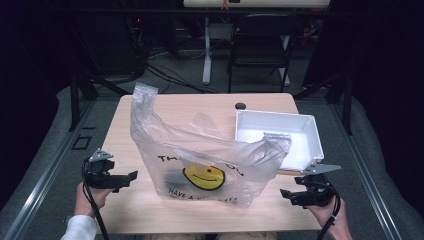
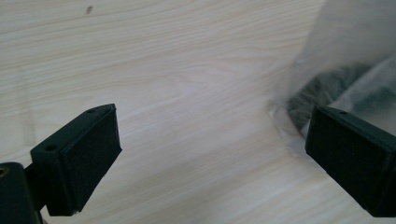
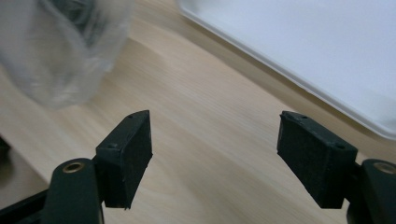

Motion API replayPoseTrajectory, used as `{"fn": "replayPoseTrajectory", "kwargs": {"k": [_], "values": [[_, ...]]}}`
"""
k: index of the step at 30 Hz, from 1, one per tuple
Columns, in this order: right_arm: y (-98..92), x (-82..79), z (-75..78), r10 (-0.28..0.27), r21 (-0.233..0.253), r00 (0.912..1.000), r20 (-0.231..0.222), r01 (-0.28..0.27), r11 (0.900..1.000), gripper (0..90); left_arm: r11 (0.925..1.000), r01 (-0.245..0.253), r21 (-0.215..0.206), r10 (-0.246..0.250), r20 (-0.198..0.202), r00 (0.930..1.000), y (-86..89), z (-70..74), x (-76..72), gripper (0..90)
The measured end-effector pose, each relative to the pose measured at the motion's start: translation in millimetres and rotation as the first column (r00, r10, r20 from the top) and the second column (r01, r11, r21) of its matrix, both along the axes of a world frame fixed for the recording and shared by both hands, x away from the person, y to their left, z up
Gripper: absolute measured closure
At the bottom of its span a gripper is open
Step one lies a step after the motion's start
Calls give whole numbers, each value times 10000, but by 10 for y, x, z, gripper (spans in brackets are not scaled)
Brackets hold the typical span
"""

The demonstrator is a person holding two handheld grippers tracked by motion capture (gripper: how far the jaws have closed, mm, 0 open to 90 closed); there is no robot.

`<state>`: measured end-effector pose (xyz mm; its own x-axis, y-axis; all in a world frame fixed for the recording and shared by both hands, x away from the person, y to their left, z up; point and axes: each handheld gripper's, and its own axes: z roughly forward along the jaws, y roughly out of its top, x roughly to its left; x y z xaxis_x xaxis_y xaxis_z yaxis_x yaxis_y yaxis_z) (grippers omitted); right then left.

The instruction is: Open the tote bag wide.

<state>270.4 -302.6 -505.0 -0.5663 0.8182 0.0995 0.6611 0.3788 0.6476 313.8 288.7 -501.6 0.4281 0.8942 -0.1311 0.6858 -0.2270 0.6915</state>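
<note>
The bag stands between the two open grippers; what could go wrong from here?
1. The bag is thin, limp plastic; a jaw may pinch only one layer, so it could slip or tear.
2. One handle droops over the tray; pulling might drag the tray.
3. Something dark lies inside the bag; lifting one side could tip it out.

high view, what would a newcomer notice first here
The clear plastic bag with a yellow smiley face stands crumpled in the middle of the light wooden table, something dark showing through it. Behind it to the right sits a white rectangular tray. The left gripper and right gripper flank the bag, both open and apart from it.
</note>
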Motion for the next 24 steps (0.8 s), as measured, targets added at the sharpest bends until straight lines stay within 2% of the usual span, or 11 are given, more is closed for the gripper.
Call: {"fn": "replayPoseTrajectory", "kwargs": {"k": [2,5,9,13,14,15,16,17,20,21,24], "values": [[42,-24,17,127,66,9999,16,-127,9999,267,9996,237,-127,-238,-57,9997,-28,22,-24,40],[188,-89,68,794,341,9968,77,-796,9962,281,9969,768,-170,-770,-126,9969,-91,49,-60,58],[341,-138,128,1518,279,9883,180,-1522,9880,301,9930,1163,-219,-1166,-110,9931,-183,79,-100,77],[494,-184,198,2239,687,9737,412,-2263,9716,364,9848,1675,-462,-1674,63,9859,-277,122,-124,143],[494,-184,198,2239,687,9737,412,-2263,9716,364,9848,1675,-462,-1674,63,9859,-277,122,-124,152],[557,-190,226,2388,850,9693,583,-2431,9663,425,9829,1751,-572,-1748,99,9845,-304,127,-126,171],[557,-190,226,2388,850,9693,583,-2431,9663,425,9822,1798,-544,-1794,123,9837,-315,132,-126,171],[627,-181,250,2465,896,9659,787,-2531,9633,504,9783,1910,-802,-1904,152,9816,-347,135,-125,255],[699,-163,267,2583,1114,9619,895,-2674,9571,553,9735,2071,-972,-2059,224,9783,-366,137,-120,314],[749,-148,285,2658,1256,9585,1033,-2777,9524,633,9696,2127,-1214,-2105,303,9771,-391,131,-118,381],[825,-116,321,2557,1186,9576,1328,-2715,9551,712,9650,2308,-1243,-2260,517,9727,-423,127,-116,464]]}}
